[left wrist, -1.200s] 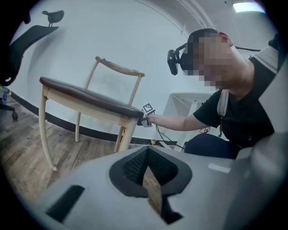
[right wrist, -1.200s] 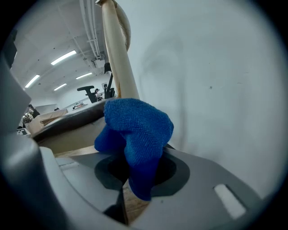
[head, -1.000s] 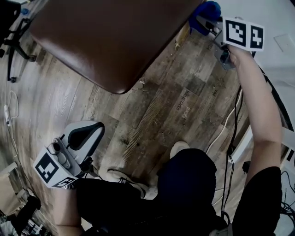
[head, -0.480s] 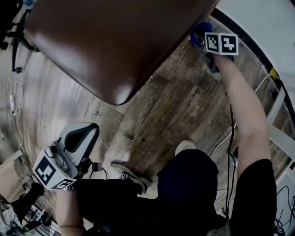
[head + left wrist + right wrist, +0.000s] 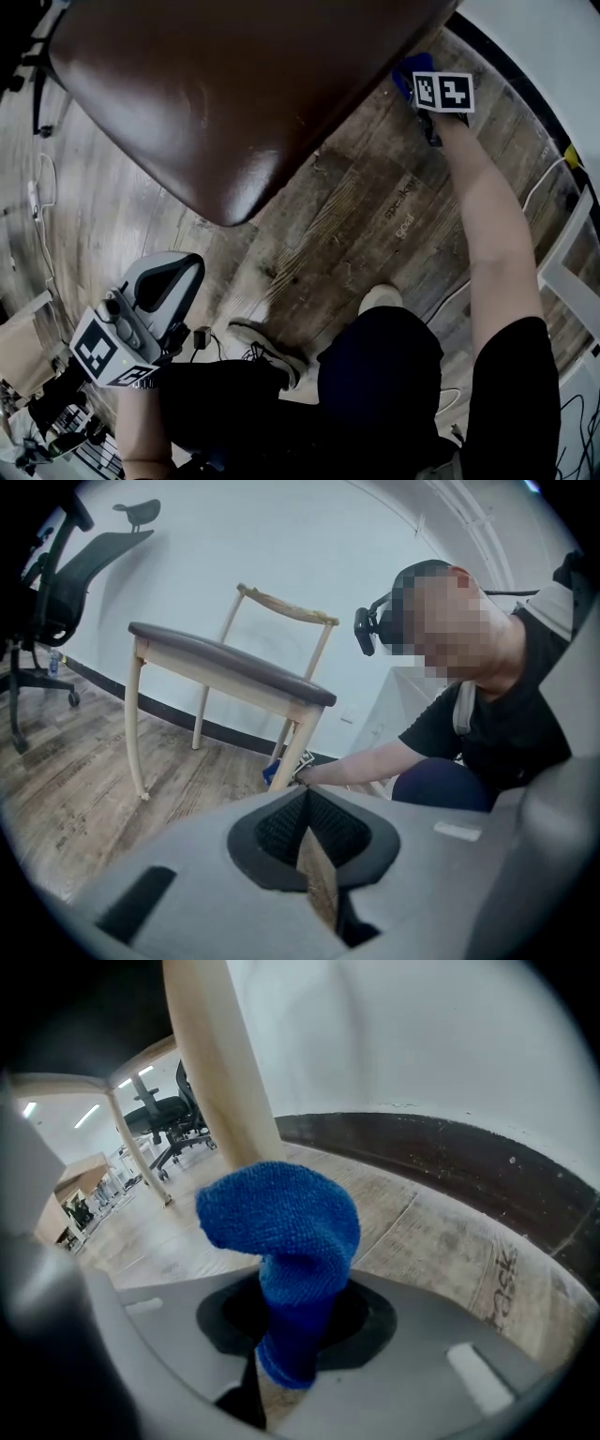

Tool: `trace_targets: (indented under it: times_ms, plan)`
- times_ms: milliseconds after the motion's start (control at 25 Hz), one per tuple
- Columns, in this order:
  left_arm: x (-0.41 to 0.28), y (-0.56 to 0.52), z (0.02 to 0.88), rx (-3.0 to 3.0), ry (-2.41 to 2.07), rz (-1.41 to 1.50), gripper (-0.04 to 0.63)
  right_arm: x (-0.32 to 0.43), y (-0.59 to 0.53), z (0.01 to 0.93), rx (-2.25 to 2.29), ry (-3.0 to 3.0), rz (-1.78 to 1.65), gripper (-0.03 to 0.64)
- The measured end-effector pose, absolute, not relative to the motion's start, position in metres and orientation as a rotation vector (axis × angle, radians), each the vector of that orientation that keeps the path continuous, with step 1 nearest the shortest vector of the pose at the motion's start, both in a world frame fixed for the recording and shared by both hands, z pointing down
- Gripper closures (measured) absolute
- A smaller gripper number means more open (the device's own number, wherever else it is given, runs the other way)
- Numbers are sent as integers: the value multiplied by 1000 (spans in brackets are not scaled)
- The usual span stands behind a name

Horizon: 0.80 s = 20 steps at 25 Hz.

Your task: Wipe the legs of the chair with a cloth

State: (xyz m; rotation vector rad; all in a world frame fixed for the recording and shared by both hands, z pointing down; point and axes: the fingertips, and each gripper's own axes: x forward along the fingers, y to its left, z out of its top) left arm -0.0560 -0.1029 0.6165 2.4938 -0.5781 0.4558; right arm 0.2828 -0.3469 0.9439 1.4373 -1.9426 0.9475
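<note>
The chair has a brown seat [image 5: 234,84] and cream legs. My right gripper [image 5: 422,84] reaches under the seat's far right corner and is shut on a blue cloth [image 5: 409,71]. In the right gripper view the cloth [image 5: 281,1222] bulges out of the jaws and sits against the foot of a cream leg [image 5: 211,1072]. The left gripper view shows the whole chair [image 5: 234,663], with the cloth [image 5: 271,772] low on its near leg [image 5: 292,747]. My left gripper [image 5: 167,277] is held low at the left, far from the chair, shut with nothing in it.
A white wall with a dark baseboard [image 5: 422,1147] runs just behind the chair. A black office chair [image 5: 56,583] stands to the left on the wood floor. Cables [image 5: 42,216] trail at the left, and the person's shoes [image 5: 380,298] rest near the middle.
My right gripper with the cloth has shifted closer in under the seat corner, toward the leg. The left gripper has stayed where it was.
</note>
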Motion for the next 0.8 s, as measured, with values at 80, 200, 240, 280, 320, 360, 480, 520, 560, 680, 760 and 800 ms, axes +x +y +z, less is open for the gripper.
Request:
trace_targets:
  times_ms: [80,200,240,280,320,360,480,520,560,680,760,800]
  plan:
    - [-53,-104,614,2501,-581,440,595,284,-347,940,1427,-1931,951,509]
    - [-47,-101,613,2527,-561,442,595,286,-346,919,1423,-1951,898,512]
    - [-45,-99,612,2540,-548,448,595,287,-346,909,1418,-1968,866,512]
    - [-44,-98,611,2554,-534,451,595,288,-347,896,1413,-1985,823,511]
    - [-43,-96,610,2568,-518,448,595,288,-347,882,1405,-2000,772,511]
    - [-41,-95,608,2581,-503,439,595,288,-348,866,1397,-2013,718,511]
    - [-39,-92,600,2618,-463,404,595,287,-348,820,1389,-2039,603,509]
    - [-38,-90,597,2627,-453,394,595,286,-348,805,1395,-2049,582,509]
    - [-39,-89,595,2634,-444,385,595,284,-347,790,1407,-2061,567,509]
    - [-41,-87,589,2644,-419,353,595,281,-346,743,1451,-2103,532,509]
    - [-42,-86,585,2650,-403,331,595,280,-346,713,1471,-2122,488,509]
    - [-43,-84,584,2653,-393,325,595,279,-346,699,1478,-2127,456,509]
